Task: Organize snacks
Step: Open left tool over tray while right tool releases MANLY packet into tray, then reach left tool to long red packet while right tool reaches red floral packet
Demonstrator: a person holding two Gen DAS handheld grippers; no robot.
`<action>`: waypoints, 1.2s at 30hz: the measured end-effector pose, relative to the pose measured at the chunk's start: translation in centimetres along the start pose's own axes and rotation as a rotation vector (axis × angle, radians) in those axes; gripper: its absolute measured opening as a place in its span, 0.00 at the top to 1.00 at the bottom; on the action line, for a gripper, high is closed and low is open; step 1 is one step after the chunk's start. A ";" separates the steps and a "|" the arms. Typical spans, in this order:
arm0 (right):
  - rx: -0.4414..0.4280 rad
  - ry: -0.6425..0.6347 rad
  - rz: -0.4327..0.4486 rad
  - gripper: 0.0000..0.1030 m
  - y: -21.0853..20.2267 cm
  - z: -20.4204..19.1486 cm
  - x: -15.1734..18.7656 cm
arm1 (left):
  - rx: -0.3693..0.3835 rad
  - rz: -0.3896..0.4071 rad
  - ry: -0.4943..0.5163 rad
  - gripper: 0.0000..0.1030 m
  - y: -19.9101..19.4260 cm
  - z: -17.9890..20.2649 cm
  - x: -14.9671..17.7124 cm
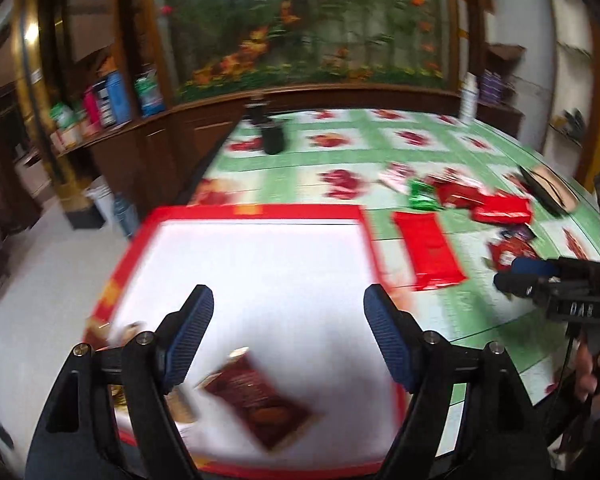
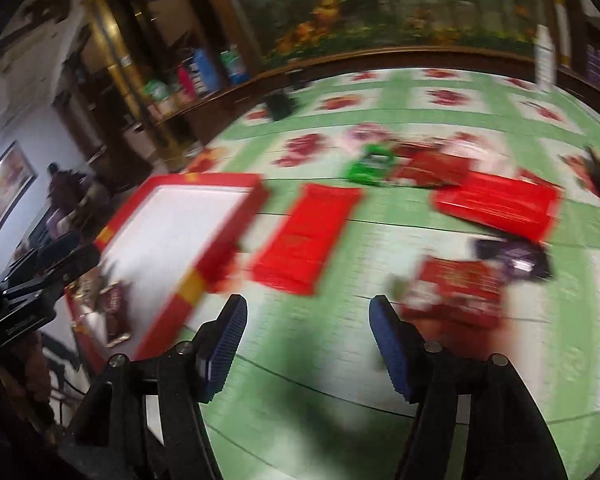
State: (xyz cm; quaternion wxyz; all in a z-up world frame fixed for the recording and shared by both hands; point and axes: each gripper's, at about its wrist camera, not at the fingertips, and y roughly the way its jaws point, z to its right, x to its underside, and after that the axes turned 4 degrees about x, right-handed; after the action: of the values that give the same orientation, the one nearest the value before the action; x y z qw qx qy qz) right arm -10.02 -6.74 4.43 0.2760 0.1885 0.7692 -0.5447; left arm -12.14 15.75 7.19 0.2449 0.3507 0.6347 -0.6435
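Now: left gripper (image 1: 289, 330) spread, empty, over red-rimmed box (image 1: 256, 211); dark red snack packet (image 1: 260, 398) inside. Right gripper (image 2: 308, 338) spread, empty, above tablecloth (image 2: 440, 120); red packets (image 2: 306, 238) beside box.

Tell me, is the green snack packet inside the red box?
No, the green snack packet lies on the tablecloth beyond the red box, among red packets.

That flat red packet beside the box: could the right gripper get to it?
Probably yes. The right gripper is open and empty, and only bare tablecloth lies between it and the flat red packet.
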 end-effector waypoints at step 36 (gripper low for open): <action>0.098 0.082 -0.072 0.71 2.6 6.3 -1.4 | 0.124 -0.333 0.046 0.25 13.6 11.7 -4.4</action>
State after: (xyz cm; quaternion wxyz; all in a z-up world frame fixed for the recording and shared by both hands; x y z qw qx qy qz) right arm -6.06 -11.75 1.80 0.2151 0.1963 0.7583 -0.5832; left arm -0.66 2.60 1.19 0.0983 0.2698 0.6485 -0.7050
